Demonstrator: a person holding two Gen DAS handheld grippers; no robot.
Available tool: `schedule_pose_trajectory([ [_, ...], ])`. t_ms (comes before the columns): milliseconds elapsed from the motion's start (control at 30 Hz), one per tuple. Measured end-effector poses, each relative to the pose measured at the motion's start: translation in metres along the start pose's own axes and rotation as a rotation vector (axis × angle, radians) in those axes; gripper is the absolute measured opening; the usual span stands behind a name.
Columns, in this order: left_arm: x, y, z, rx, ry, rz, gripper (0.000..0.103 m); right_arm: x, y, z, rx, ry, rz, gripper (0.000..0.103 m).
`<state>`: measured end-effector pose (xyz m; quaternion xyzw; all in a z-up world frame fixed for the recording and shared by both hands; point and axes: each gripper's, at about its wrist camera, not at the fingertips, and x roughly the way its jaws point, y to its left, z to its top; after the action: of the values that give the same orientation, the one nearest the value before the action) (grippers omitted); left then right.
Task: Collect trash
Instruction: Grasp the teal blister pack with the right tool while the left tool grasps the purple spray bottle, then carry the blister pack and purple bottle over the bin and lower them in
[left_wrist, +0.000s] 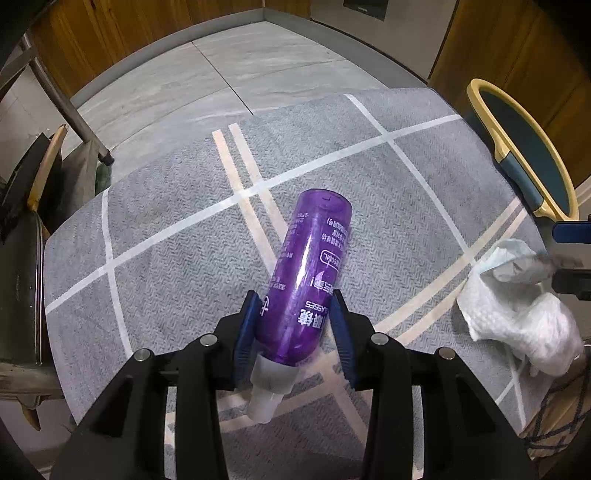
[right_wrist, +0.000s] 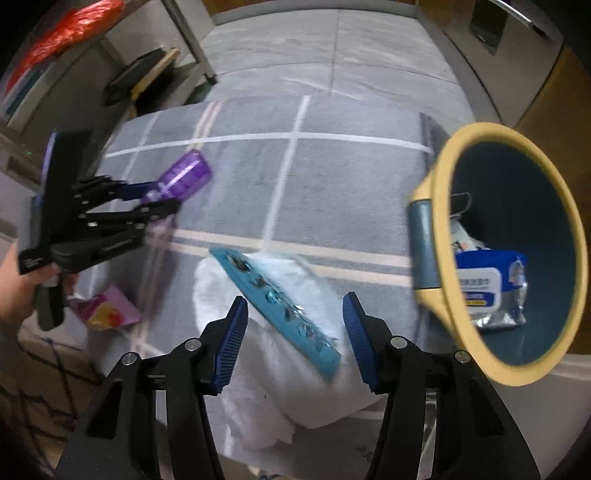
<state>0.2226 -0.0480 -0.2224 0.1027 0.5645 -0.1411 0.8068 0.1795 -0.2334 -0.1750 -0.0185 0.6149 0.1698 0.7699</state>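
A purple see-through spray bottle (left_wrist: 314, 258) with a white nozzle is clamped between the blue pads of my left gripper (left_wrist: 295, 299), over the grey rug with white lines (left_wrist: 166, 229). The right wrist view shows that gripper (right_wrist: 159, 199) and the bottle (right_wrist: 184, 175) at the left. My right gripper (right_wrist: 295, 299) is shut on a crumpled white tissue wad (right_wrist: 295, 376) with a teal patterned strip (right_wrist: 273, 299) lying across it. The left wrist view shows the wad (left_wrist: 524, 317) hanging from the right gripper (left_wrist: 569, 258).
A dark teal bin with a yellow rim (right_wrist: 439, 177) stands at the right, holding a blue wipes pack (right_wrist: 487, 280). A pink and yellow wrapper (right_wrist: 107, 310) lies on the rug under the left hand. A metal shelf leg (left_wrist: 70, 107) and leaning boards (left_wrist: 44, 166) are at the left.
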Motion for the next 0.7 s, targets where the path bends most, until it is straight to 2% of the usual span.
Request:
schedule_pose_trajectory([
  [100,0.000,0.001,0.000,-0.001,-0.002,-0.005,0.039,0.004,-0.002,0.001,0.001,0.011,0.036,0.055],
  [167,0.001,0.000,0.000,0.002,-0.002,-0.004,0.039,0.007,0.004,0.001,-0.034,0.025,0.043,0.045],
  [233,0.001,0.000,0.000,0.004,-0.002,-0.003,0.039,0.010,0.010,0.000,-0.068,0.036,0.029,0.026],
  [267,0.001,0.000,0.000,0.005,-0.002,-0.004,0.039,0.010,0.013,0.000,-0.090,0.038,0.018,0.026],
  [333,0.001,0.001,-0.001,0.008,-0.001,-0.008,0.038,0.007,0.015,0.000,-0.106,0.027,0.017,0.012],
  [567,0.001,-0.002,-0.002,0.036,0.000,-0.019,0.036,-0.008,0.016,0.002,-0.097,-0.004,0.067,0.011],
  [700,-0.002,-0.002,-0.002,0.038,-0.015,-0.019,0.035,-0.030,0.011,0.007,-0.069,-0.074,0.087,0.011],
])
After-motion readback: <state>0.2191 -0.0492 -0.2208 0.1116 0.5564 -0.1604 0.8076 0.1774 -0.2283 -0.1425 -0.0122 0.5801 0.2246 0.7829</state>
